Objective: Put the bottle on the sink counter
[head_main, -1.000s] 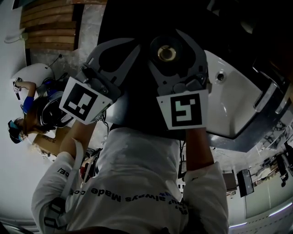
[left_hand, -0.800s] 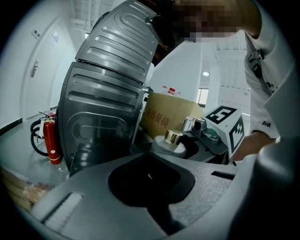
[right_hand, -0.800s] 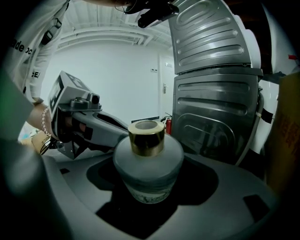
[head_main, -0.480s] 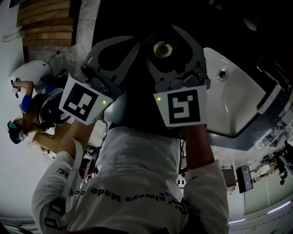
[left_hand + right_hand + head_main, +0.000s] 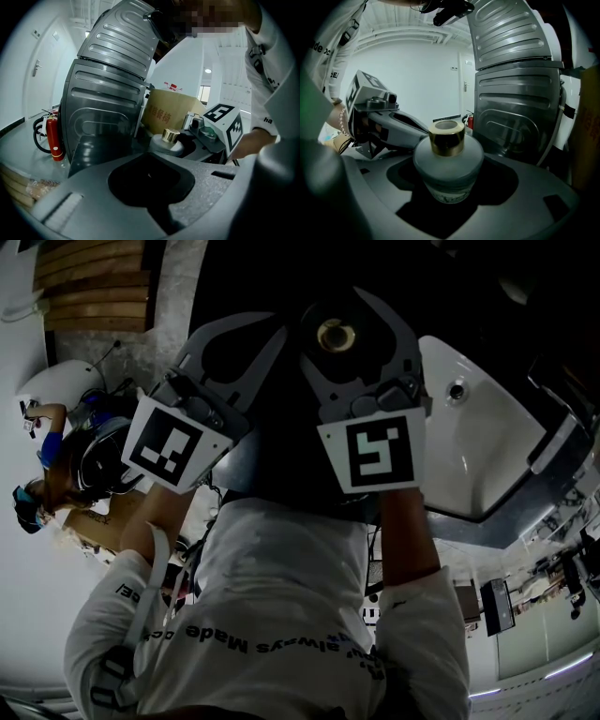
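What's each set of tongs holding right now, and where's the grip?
Right tongs clamp the bottle by its round frosted body, below the gold cap. Left tongs are shut on nothing.

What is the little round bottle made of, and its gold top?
The bottle looks like frosted glass: its round body is milky and matte, though it might be plastic. Its cap looks like gold-coloured metal, shiny with bright reflections, or maybe plated plastic.
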Demonstrator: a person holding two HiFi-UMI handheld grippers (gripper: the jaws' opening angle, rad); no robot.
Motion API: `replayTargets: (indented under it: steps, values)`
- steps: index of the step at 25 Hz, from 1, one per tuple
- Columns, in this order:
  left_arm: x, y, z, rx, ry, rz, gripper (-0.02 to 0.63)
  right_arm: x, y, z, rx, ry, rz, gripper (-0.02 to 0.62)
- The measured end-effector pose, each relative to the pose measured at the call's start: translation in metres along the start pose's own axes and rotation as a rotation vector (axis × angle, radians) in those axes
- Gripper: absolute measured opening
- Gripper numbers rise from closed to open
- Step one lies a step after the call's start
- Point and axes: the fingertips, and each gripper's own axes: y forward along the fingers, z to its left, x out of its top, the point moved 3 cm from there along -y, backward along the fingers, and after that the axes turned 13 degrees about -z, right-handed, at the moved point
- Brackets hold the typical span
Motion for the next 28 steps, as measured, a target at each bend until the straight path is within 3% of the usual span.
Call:
replayTargets:
  steps: [9,24,26,28]
  values:
    - [0.015,-0.008,-0.006,0.005,0.003,-0.031,0.003,0.015,-0.001,0.002,0.021,-0.013,-0.067,0.348]
    - [0.095,-0.056,-0.069,-0.006,0.051,-0.169,0.003,0.093,-0.082,0.023,-0.003,-0.105,-0.151,0.343]
    - [0.104,-0.064,-0.079,-0.02,0.065,-0.19,0.003,0.104,-0.097,0.031,-0.006,-0.104,-0.161,0.317]
    - [0.114,-0.071,-0.093,-0.028,0.064,-0.207,0.003,0.117,-0.115,0.038,-0.018,-0.108,-0.184,0.242]
